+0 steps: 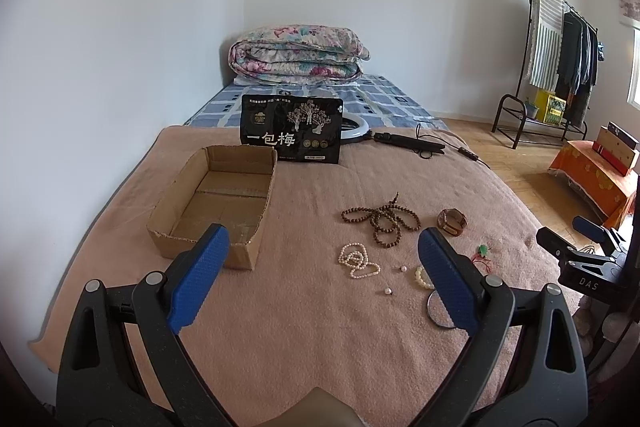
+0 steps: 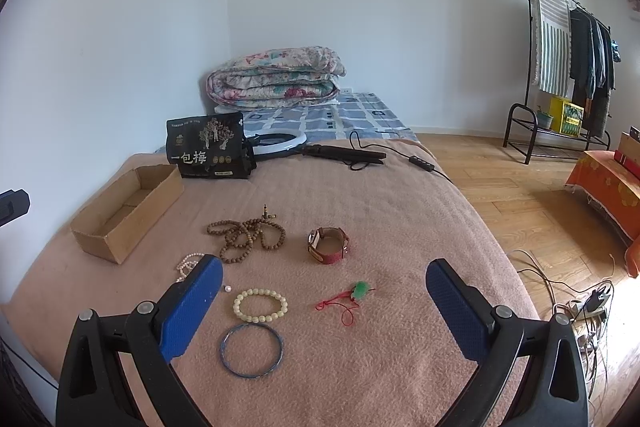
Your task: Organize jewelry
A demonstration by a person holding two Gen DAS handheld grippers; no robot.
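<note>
Seen from the left wrist, the left hand-held gripper (image 1: pixel 324 259) hung spread and empty above the bed (image 1: pixel 304 323), where an empty cardboard box (image 1: pixel 212 203) sat near the left edge and a limp pearl strand (image 1: pixel 357 259) and wooden bead string (image 1: pixel 384 219) lay mid-bed, likely light and best pinched at a bunched loop. From the right wrist, the right hand-held gripper (image 2: pixel 324 291) was likewise spread, over a stiff blue bangle (image 2: pixel 252 349), a pale bead bracelet (image 2: pixel 260 303), a watch (image 2: pixel 328 243) and a red-corded green charm (image 2: pixel 352 297); the rigid bangle probably wanted a grip across its rim.

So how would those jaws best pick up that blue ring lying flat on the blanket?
Probably from straight above, pinching across one stretch of the blue bangle's thin rim, one jaw inside the hoop and one outside. It lies flat on the pink blanket, so no edge stands up for a sideways approach. The right gripper is nearest and open.
</note>
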